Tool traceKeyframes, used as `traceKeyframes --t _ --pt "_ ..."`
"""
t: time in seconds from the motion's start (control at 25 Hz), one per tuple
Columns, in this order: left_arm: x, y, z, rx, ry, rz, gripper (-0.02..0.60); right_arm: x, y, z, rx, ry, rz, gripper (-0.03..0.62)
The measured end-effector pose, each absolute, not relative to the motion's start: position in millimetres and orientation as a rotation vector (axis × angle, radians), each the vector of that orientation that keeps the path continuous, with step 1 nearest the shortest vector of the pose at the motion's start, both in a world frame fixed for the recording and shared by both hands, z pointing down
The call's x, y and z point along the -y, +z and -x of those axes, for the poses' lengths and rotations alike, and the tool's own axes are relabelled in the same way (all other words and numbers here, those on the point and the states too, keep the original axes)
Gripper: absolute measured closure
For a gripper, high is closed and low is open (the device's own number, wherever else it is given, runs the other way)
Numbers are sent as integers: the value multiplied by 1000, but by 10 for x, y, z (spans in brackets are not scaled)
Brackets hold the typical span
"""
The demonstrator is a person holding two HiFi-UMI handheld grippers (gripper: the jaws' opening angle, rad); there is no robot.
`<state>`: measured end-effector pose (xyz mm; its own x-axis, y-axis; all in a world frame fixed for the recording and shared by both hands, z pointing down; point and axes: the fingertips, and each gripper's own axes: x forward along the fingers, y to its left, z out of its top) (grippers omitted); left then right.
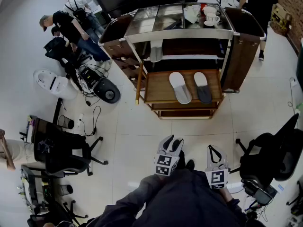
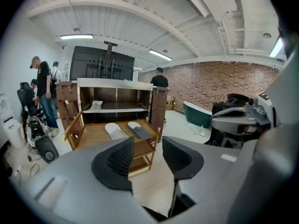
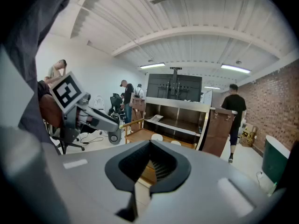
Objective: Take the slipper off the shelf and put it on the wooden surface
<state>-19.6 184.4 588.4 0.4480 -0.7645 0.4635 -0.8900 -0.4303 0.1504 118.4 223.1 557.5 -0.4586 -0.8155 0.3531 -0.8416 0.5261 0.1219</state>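
Left tongs [image 1: 173, 142] are hanging open and empty at six o'clock, and right tongs [image 1: 212, 149] are sitting closed beside them. At twelve, a slipper [image 1: 155, 51], seemingly white, is lying on the shelf [image 1: 189, 57]. A pale slipper [image 1: 180, 87] and a dark slipper [image 1: 202, 87] are resting on the worktop [image 1: 158, 86].

White slipper [image 1: 180, 87], dark slipper [image 1: 203, 87] (perhaps grey).

I see 1 black office chair [image 1: 66, 154] at my left and 1 dark chair [image 1: 277, 148] at my right.
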Motion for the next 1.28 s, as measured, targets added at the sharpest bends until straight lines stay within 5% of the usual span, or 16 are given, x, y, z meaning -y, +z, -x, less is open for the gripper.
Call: traceKeyframes --t 0.36,0.8,1.0,1.28 --pt "211 6847 234 1443 750 -2279 321 -1695 5802 -1438 2286 137 -1402 605" --pt "1865 8484 417 1305 1100 -1988 317 -724 5669 -1891 1969 269 -1595 605" --pt "2149 8697 463 1266 1097 -1946 510 -358 5621 -1773 1923 295 -1610 605" --pt "2200 8617 476 1194 1053 -2014 563 194 5571 -1454 1979 284 -1562 605"
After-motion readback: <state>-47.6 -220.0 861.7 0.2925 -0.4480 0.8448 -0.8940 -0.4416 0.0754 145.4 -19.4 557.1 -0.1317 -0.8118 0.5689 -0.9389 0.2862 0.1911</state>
